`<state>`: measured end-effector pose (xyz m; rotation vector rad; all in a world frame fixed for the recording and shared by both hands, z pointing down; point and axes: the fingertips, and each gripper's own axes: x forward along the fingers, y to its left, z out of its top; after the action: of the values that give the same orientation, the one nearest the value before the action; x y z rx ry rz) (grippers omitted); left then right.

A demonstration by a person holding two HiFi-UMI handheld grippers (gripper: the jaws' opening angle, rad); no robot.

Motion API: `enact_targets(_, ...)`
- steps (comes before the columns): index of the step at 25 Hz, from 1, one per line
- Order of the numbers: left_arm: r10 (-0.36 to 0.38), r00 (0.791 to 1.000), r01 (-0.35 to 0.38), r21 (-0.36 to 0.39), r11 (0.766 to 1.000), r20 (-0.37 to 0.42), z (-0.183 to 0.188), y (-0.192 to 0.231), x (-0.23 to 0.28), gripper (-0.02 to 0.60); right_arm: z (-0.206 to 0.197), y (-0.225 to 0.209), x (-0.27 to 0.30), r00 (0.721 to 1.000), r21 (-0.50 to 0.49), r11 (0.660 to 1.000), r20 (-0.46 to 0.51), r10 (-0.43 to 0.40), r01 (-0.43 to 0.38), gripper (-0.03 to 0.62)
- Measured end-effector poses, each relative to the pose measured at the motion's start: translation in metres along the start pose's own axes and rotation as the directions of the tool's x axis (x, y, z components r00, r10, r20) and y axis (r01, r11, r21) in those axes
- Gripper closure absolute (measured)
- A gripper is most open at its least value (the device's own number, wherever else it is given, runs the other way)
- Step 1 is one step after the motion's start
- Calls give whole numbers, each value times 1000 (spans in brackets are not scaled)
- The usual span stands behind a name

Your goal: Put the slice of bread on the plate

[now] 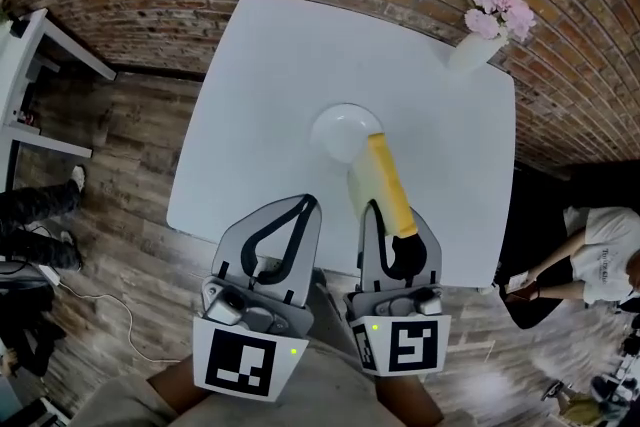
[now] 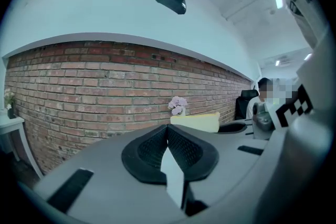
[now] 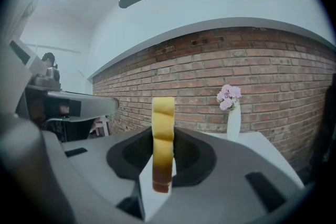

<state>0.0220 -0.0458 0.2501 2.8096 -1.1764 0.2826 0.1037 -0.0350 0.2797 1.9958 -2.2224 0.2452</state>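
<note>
Carry step: slice of bread clamped edge-up in right claw, beside white plate on table; left claw closed, empty. Next: lowering flat onto plate, then release.

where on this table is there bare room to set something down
Bare: the table's left half, from plate to left edge, and the right side between plate and vase. Crowded: the near edge, with the left hand-held gripper, the right hand-held gripper and its slice of bread.
</note>
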Motion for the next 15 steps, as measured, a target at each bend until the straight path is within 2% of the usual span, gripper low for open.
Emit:
enact_targets(8, 23, 998, -24, -28, 999, -50, -14, 11, 11, 572, -19, -3, 27, 998, 85, 995, -22, 58, -56, 503)
enact_targets(15, 48, 998, -49, -31, 998, -49, -13, 23, 20, 572, -26, -7, 47, 997, 72, 995, -39, 73, -70, 503)
